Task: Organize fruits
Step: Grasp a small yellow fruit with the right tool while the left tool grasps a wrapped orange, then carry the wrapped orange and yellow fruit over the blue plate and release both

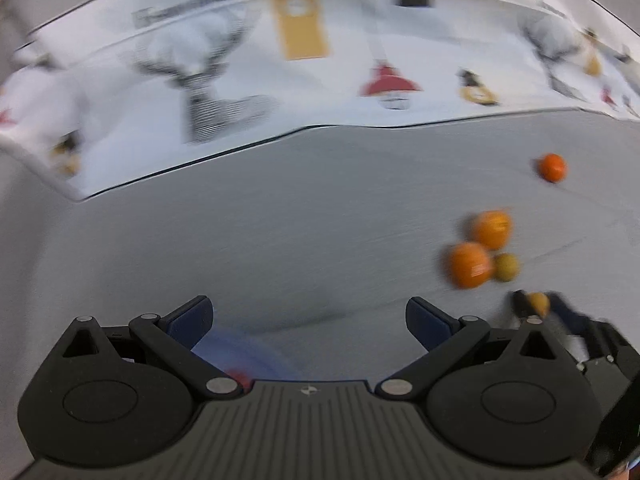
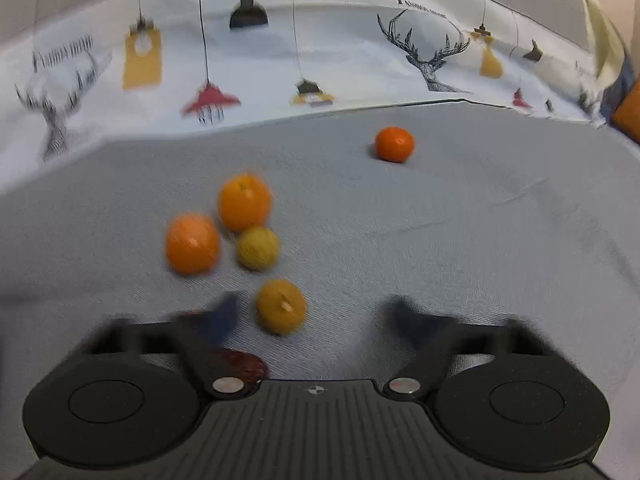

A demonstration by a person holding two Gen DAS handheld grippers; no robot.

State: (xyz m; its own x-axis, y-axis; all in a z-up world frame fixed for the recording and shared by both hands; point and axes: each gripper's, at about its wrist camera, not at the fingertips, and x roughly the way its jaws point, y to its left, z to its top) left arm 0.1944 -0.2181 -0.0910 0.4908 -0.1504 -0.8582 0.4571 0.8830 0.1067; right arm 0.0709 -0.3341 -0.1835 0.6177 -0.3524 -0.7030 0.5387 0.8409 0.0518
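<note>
Two oranges [image 2: 245, 202] [image 2: 192, 243] and a yellow-green fruit [image 2: 257, 248] lie touching on the grey cloth [image 2: 460, 240]. A small tangerine [image 2: 394, 144] sits apart, farther back to the right. My right gripper [image 2: 314, 316] is low over the cloth, its blurred fingers wide apart. A yellow-orange fruit [image 2: 281, 306] lies between them, close to the left finger and clear of the right one. In the left wrist view that fruit [image 1: 538, 303] shows between the right gripper's fingers. My left gripper [image 1: 310, 316] stands open to the left of the cluster [image 1: 468, 265], nothing between its fingers.
A white cloth printed with deer and hanging lamps [image 2: 320, 40] rises behind the grey cloth. A dark red thing [image 2: 244, 364] lies under the right gripper's left finger. A blurred blue and red shape [image 1: 240, 360] shows under the left gripper. An orange object [image 2: 630, 108] is at the far right.
</note>
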